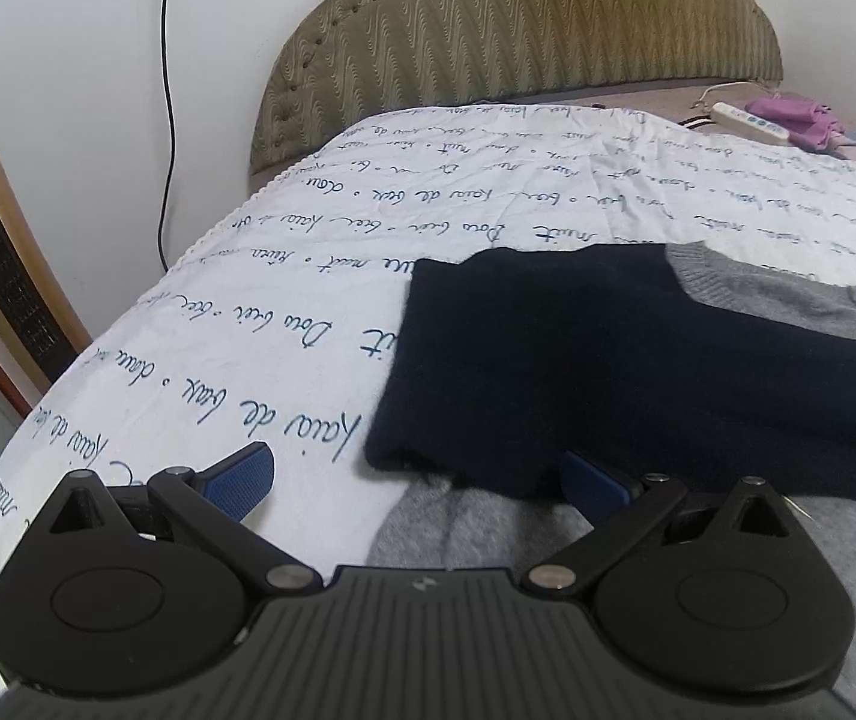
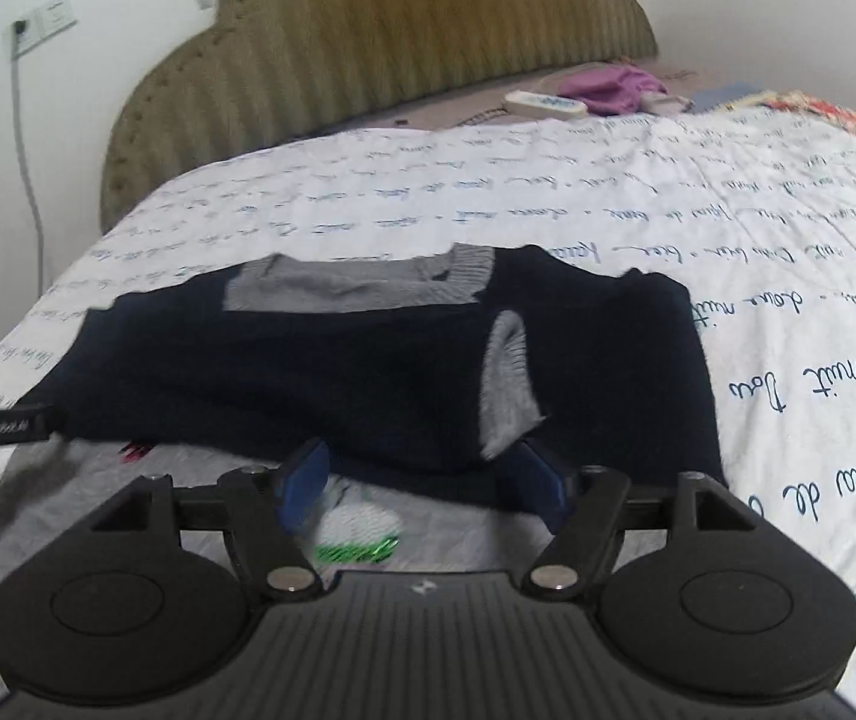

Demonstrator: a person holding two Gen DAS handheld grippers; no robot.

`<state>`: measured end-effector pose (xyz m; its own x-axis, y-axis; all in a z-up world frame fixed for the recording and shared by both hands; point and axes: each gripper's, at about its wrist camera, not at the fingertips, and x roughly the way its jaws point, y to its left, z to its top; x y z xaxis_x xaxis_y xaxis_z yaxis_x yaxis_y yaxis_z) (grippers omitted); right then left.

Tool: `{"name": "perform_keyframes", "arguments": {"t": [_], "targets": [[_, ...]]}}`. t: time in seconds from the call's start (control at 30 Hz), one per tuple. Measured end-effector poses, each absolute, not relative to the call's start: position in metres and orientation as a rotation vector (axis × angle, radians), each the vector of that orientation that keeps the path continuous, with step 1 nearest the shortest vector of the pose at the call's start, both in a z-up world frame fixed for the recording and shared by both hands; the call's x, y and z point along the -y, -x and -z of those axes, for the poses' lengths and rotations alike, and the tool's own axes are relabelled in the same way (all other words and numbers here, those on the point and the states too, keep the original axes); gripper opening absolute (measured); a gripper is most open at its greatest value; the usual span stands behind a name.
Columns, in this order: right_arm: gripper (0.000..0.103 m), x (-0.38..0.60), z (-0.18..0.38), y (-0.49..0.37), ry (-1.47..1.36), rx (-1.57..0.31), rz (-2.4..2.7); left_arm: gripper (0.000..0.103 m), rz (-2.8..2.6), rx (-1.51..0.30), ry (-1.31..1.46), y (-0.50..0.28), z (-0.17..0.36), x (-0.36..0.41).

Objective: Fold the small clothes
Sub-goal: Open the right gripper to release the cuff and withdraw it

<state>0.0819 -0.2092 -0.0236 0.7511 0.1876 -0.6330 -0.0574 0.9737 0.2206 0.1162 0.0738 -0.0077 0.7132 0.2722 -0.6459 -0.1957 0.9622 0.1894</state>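
One navy-and-grey sweater (image 2: 320, 372) lies folded on the bedspread (image 1: 260, 312), with two grippers, left (image 1: 422, 474) and right (image 2: 422, 480), both spread and gripping nothing, at its near edge.

Right-wrist view smeared by motion blur, green mark (image 2: 356, 551) on the grey garment (image 2: 440, 531) unreadable, sweater (image 1: 638, 360) cut by the left-wrist frame's right edge and overlapping the right blue pad (image 1: 593, 480), headboard (image 1: 518, 30) top cropped.
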Motion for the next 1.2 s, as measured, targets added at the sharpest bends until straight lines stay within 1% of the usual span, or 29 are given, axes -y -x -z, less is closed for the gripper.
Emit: {"name": "perform_keyframes", "arguments": {"t": [0.17,0.23,0.3,0.77,0.9,1.2], "targets": [[0.069,0.202,0.025,-0.067,-0.179,-0.717,-0.131,0.103,-0.242,-0.735,-0.110,-0.100,0.006,-0.070],[0.074,0.204,0.027,-0.059,-0.206,-0.725,-0.129,0.103,-0.230,-0.739,-0.107,-0.094,0.005,-0.070],[0.075,0.204,0.030,-0.051,-0.224,-0.729,-0.129,0.103,-0.224,-0.739,-0.108,-0.087,0.005,-0.068],[0.076,0.196,0.035,-0.010,-0.232,-0.745,-0.132,0.103,-0.173,-0.764,-0.107,-0.048,0.011,-0.057],[0.079,0.192,0.035,-0.002,-0.225,-0.746,-0.145,0.103,-0.162,-0.768,-0.112,-0.037,0.012,-0.055],[0.080,0.190,0.036,0.015,-0.223,-0.744,-0.150,0.103,-0.153,-0.772,-0.109,-0.015,0.013,-0.051]]}}
